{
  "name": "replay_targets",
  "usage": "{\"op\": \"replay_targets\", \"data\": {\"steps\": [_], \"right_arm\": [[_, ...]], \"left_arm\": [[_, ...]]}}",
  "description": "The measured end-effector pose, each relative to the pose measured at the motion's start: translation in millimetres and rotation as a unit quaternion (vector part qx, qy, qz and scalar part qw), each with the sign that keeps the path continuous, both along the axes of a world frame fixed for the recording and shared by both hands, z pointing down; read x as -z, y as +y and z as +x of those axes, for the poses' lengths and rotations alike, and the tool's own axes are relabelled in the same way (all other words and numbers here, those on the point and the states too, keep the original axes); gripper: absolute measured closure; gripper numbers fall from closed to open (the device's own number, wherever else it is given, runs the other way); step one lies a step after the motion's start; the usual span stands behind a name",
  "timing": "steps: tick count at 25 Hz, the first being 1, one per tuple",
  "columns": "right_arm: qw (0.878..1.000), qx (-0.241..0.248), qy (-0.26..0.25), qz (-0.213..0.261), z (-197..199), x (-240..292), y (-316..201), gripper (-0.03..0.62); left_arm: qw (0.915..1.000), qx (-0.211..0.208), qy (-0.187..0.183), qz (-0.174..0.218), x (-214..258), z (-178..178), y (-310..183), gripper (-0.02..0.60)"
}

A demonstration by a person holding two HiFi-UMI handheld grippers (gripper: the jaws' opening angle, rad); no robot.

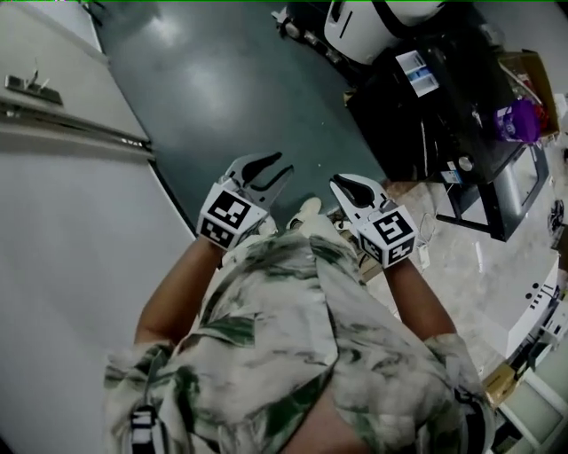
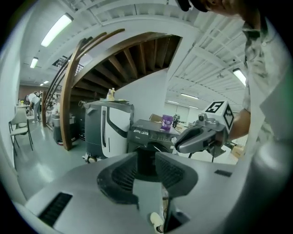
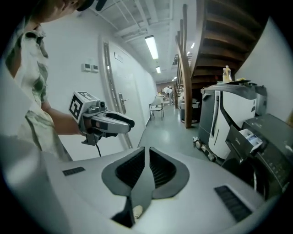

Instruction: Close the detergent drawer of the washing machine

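A dark washing machine [image 1: 417,120] stands at the upper right of the head view, a few steps ahead of me. Its detergent drawer [image 1: 415,71], white with blue inside, sticks out open; it also shows in the right gripper view [image 3: 249,137]. A purple bottle [image 1: 517,120] sits on top. My left gripper [image 1: 260,171] and right gripper [image 1: 352,188] hang side by side in front of my chest, far from the machine. The left gripper [image 2: 146,157] has its jaws a little apart and empty. On the right gripper [image 3: 147,153] the tips meet with nothing between them.
A white and dark grey appliance [image 1: 373,22] stands beside the washing machine. A white wall with a door and rail [image 1: 71,124] runs along the left. A wooden staircase [image 2: 78,91] rises behind. Boxes and shelving [image 1: 532,319] crowd the right side. Grey floor [image 1: 231,80] lies ahead.
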State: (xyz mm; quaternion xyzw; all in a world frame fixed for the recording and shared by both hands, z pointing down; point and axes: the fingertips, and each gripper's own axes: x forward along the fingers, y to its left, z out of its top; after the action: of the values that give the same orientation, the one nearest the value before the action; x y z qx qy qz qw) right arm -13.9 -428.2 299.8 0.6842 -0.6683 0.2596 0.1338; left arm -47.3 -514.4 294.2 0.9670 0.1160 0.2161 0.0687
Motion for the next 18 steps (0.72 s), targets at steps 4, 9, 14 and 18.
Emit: {"op": "replay_targets", "data": {"steps": [4, 9, 14, 18], "right_arm": [[0.999, -0.040, -0.016, -0.018, 45.5, -17.1, 13.3, 0.542], [0.996, -0.073, -0.038, -0.046, 94.1, -38.9, 33.7, 0.542], [0.993, -0.097, -0.046, -0.055, 134.3, -42.8, 62.0, 0.542], [0.989, -0.120, -0.055, -0.062, 168.0, -54.6, 87.8, 0.542]], "left_arm": [[0.9992, -0.034, -0.021, -0.001, -21.4, 49.7, 12.7, 0.451], [0.9959, -0.078, -0.046, -0.009, -41.5, 112.5, 33.6, 0.451], [0.9927, -0.105, -0.059, -0.007, -45.2, 166.6, 64.3, 0.451], [0.9896, -0.125, -0.071, 0.003, -59.7, 208.7, 87.6, 0.451]]}}
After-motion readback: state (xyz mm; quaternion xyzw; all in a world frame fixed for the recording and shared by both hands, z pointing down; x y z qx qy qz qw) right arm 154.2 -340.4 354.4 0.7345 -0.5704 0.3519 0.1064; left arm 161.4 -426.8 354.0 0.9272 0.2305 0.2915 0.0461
